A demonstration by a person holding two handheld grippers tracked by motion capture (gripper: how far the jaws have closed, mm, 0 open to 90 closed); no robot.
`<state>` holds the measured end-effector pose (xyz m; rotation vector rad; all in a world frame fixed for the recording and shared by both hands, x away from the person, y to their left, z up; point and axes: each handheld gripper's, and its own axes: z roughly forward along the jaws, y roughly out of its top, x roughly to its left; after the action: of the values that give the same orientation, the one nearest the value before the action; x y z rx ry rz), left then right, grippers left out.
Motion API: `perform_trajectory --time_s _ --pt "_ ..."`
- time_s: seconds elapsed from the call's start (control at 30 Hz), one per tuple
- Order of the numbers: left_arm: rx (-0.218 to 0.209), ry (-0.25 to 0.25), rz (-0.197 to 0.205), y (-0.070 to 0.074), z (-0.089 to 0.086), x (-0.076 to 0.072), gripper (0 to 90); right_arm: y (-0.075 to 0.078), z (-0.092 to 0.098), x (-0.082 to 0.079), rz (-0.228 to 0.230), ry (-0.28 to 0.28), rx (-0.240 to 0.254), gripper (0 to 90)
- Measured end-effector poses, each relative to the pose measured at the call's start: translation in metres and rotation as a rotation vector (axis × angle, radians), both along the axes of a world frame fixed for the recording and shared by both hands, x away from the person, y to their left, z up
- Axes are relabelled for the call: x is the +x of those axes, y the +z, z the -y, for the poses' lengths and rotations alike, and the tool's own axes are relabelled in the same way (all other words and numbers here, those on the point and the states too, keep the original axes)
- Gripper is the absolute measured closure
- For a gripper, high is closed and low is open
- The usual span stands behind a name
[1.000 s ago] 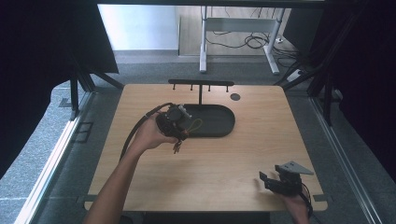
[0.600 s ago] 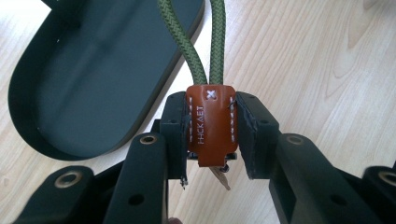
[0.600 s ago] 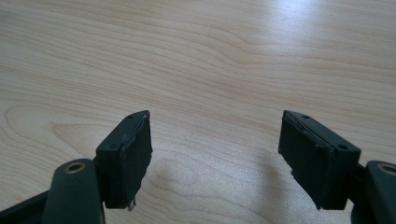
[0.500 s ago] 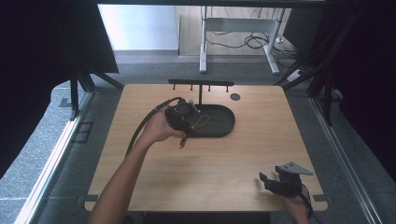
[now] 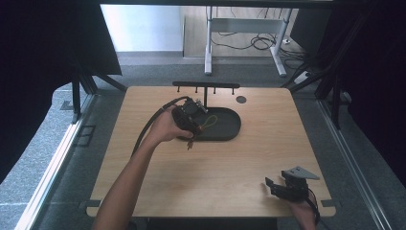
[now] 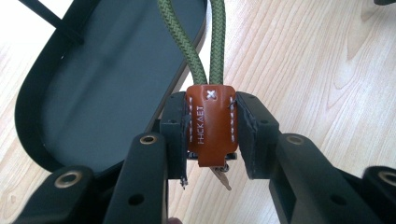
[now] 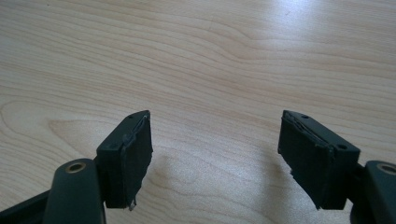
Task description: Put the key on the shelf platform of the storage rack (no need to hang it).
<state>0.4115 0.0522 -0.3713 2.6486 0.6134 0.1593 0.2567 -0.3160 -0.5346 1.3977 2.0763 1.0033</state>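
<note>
Light wood table [image 5: 230, 167]. Keychain's brown leather tab [image 6: 211, 122] clamped in left gripper [image 6: 211, 140], green cord loop [image 6: 205, 42] hanging over the dark oval tray [image 5: 230, 129] edge, below hook rack [image 5: 206, 86]. Right gripper [image 7: 215, 149] idle, jaws apart. Step: carrying. Next: likely hook the loop.

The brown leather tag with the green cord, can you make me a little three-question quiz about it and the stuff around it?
1. True or false: the left hand-held gripper is shut on the brown leather tag.
2. What do the right hand-held gripper jaws hold?
A. a key
B. nothing
C. the green cord
3. Fill in: in the left gripper view, the green cord runs up from the tag beside the dark oval ____.

Key:
1. True; the pads press both sides of the tag.
2. B; the jaws stand apart over bare wooden table.
3. Tray.
</note>
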Motion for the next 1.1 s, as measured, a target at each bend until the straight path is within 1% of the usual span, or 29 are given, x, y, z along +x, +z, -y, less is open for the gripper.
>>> perform_trajectory --time_s 0.17,0.27,0.43,0.57,0.63,0.73,0.93,1.1 --pt "0.004 0.006 -0.005 -0.002 0.005 0.004 66.9 0.000 0.001 0.000 -0.003 -0.001 -0.002 26.5" --pt "-0.009 0.013 -0.011 -0.002 0.007 0.010 66.9 -0.001 0.001 0.001 -0.007 -0.006 0.000 26.5" --pt "0.002 0.018 -0.011 -0.001 0.011 0.016 66.8 -0.002 0.002 0.001 -0.009 -0.006 -0.001 26.5" --pt "-0.005 0.021 -0.016 0.000 0.010 0.022 66.9 -0.002 0.002 0.001 -0.013 -0.009 -0.002 26.5" --pt "0.000 0.024 -0.021 -0.002 0.010 0.025 66.9 -0.003 0.002 0.001 -0.014 -0.008 -0.003 26.5" --pt "0.007 0.032 -0.026 -0.005 0.010 0.027 66.9 -0.003 0.002 0.001 -0.017 -0.008 -0.003 26.5" --pt "0.001 0.034 -0.031 -0.007 0.009 0.032 66.9 -0.004 0.001 0.002 -0.023 -0.007 -0.008 26.5" --pt "0.005 0.028 -0.029 -0.004 0.011 0.032 66.9 -0.005 0.000 0.002 -0.027 -0.006 -0.011 26.5"
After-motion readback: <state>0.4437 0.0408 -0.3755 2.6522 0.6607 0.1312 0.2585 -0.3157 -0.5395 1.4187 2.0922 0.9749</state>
